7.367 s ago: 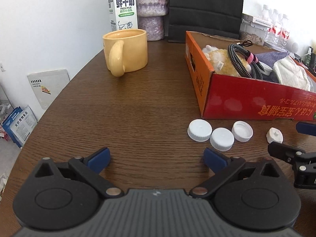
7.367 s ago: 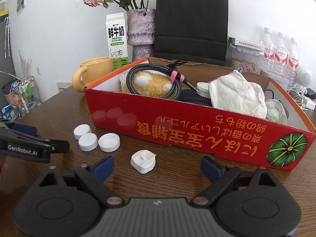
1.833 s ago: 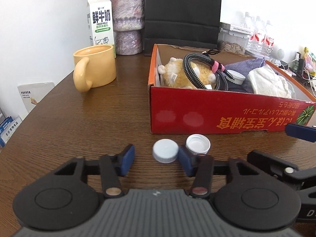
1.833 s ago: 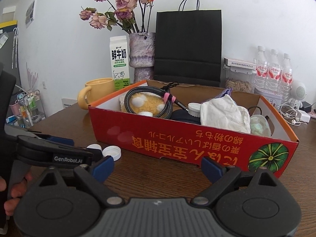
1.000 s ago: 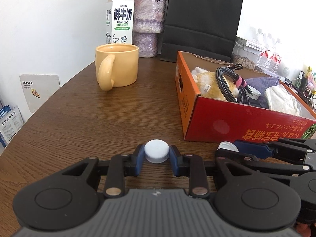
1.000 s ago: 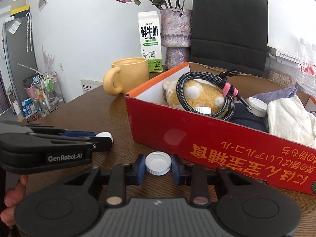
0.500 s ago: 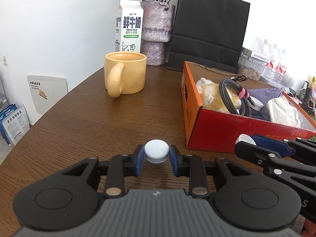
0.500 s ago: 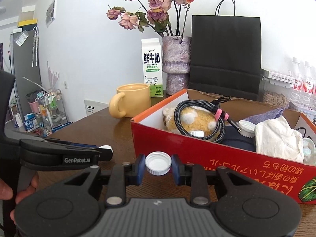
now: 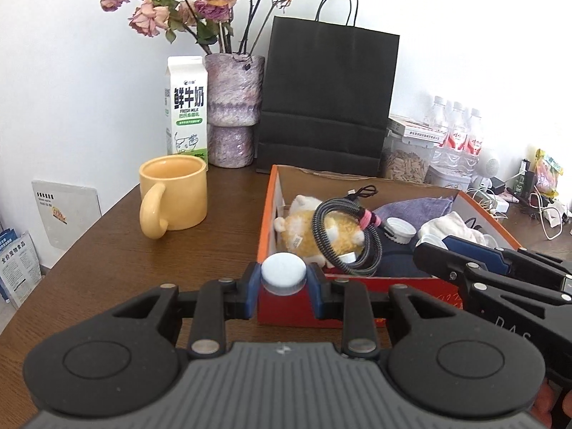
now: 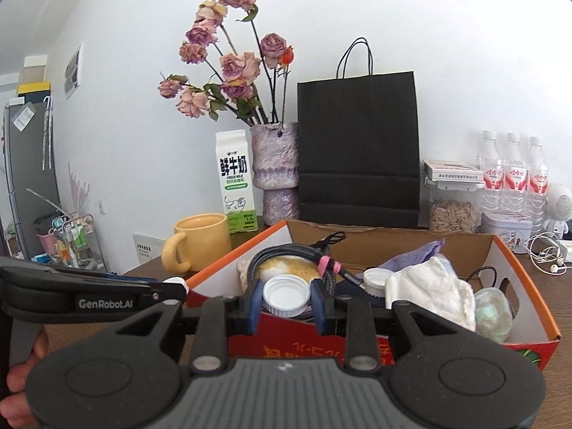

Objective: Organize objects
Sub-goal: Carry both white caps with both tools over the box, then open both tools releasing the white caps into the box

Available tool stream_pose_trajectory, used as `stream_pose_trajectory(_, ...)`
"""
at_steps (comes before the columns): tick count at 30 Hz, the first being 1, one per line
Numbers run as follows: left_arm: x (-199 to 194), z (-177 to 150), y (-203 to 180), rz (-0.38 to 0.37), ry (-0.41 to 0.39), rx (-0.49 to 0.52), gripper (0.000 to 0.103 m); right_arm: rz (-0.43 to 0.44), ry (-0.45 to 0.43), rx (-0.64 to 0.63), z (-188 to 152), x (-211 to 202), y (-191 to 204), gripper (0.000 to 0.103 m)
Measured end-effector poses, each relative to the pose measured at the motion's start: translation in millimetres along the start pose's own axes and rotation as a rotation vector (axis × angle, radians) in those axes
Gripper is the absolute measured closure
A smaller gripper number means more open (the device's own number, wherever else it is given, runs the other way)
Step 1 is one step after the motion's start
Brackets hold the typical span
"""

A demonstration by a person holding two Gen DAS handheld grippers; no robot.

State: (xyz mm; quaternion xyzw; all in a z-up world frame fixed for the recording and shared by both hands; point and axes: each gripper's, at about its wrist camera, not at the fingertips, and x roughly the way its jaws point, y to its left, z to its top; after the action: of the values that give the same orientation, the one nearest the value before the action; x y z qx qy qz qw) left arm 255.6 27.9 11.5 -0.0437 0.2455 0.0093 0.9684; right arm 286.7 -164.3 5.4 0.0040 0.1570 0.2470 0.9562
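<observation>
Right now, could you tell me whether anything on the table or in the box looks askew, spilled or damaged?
Nothing is spilled or broken. The only oddities: the red cardboard box shows its printed text upside down from here, and the pink flowers in the purple vase are dried and drooping. The yellow ceramic mug and white milk carton stand upright.

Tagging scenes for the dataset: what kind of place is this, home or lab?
Most likely a home, at a wooden dining table. Signs: a milk carton beside a vase of dried roses, a yellow mug, and what looks like a fridge with a small storage rack at the far left.
</observation>
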Motion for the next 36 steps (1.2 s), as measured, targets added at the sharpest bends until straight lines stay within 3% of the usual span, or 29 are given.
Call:
stream_pose_trajectory(16,50.0,28.1,-72.8,-0.063,-0.031,0.060,0.074,-0.107,-0.051,0.010,9.2,4.4,-76.2,0.075)
stream_pose_trajectory(28,80.7,33.5,-74.7,-0.073,-0.036,0.044,0.072,-0.134,-0.012,-0.007,8.1,24.8,-93.3,0.075)
stream_pose_trajectory(31,78.8,35.1,-70.1,-0.066,-0.041,0.031,0.052,-0.150,0.002,-0.001,7.4,25.7,-94.6,0.072)
stream_pose_trajectory(33,72.8,37.1,-68.5,-0.056,-0.059,0.030,0.025,-0.165,0.002,0.003,7.7,23.8,-94.8,0.054)
stream_pose_trajectory(35,64.0,38.5,-67.7,-0.044,-0.085,0.035,0.004,-0.187,-0.005,0.013,8.4,19.6,-95.0,0.019)
stream_pose_trajectory(36,58.3,39.4,-67.5,-0.040,-0.102,0.040,0.000,-0.192,-0.011,0.012,8.8,17.1,-94.1,0.013)
